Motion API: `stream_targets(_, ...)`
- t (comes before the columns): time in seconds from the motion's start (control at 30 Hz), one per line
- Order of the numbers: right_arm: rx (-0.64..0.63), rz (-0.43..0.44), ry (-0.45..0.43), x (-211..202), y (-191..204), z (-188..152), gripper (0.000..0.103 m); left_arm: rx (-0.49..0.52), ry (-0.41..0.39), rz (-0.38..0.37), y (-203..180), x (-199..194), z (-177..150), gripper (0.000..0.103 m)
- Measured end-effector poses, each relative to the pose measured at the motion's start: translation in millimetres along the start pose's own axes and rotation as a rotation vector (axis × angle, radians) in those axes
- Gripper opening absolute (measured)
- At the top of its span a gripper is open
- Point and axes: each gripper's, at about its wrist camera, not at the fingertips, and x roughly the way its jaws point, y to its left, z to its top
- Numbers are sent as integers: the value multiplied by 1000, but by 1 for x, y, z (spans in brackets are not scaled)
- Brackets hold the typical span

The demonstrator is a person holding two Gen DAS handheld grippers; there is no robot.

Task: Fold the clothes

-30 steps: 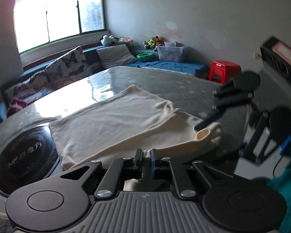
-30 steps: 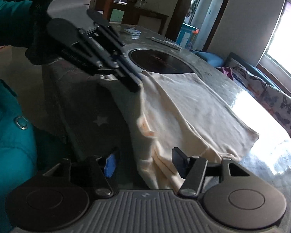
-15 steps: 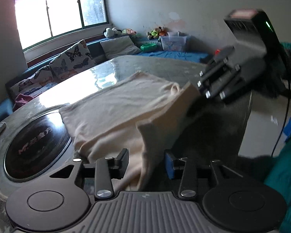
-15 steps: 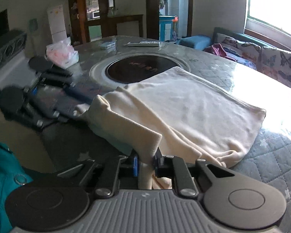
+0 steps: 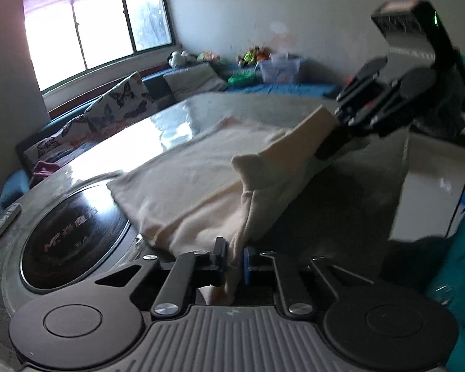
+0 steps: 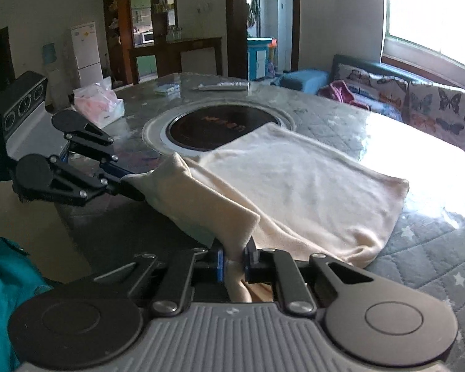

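A living room with a bright window (image 5: 93, 31) and a butterfly-print sofa (image 6: 418, 99) is seen. A round quilted worktop (image 6: 418, 263) with a dark inset hob (image 6: 223, 130) is covered by a cream garment (image 6: 310, 186). Its near edge is raised, clamped by the left tongs (image 5: 232, 255) and right tongs (image 6: 234, 259).

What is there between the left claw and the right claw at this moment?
A raised edge of the cream fabric garment spans between the left claw and the right claw, each pinching one end. Both wrist views show it, above the grey quilted table.
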Motion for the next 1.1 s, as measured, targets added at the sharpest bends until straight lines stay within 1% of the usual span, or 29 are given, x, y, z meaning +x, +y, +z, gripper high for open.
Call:
stream_targets(0.17, -21, 27, -11, -41, 14, 1, 10, -55, -55, -75, -8, -37, 8, 12)
stream_targets(0.23, -42, 21, -6, -53, 18, 5, 10, -73, -79, -88, -10, -48, 13, 11)
stream_targets(0.37, -80, 0, -2, -61, 16, 22, 10, -88, -107, -88, -3, -48, 27, 11)
stream_targets(0.47, -92, -17, -14, -55, 2, 39, 10, -96, -118, -72, 13, -37, 40, 10)
stream_targets(0.67, -112, -43, 12, -22, -38, 75, 10, -106, -102, -22, 52, 6, 69, 10)
stream_targets(0.8, -117, -60, 50, 14, -66, 92, 10, -137, -40, 21, 80, 53, 77, 10)
stream_targets(0.9, -81, -86, 79, 54, -88, 94, 10, -159, 5, 64, 95, 92, 77, 10)
stream_targets(0.97, -22, -95, 103, 80, -102, 86, 11, -186, 35, 94, 102, 114, 72, 10)
stream_targets(1.0, 3, -107, 108, 91, -107, 82, 13, -198, 48, 107, 104, 123, 69, 10)
stream_targets(1.07, 57, -126, 114, 105, -115, 71, 14, -216, 71, 131, 106, 138, 64, 10)
stream_targets(1.1, 85, -134, 117, 112, -119, 65, 22, -223, 78, 140, 106, 142, 62, 10)
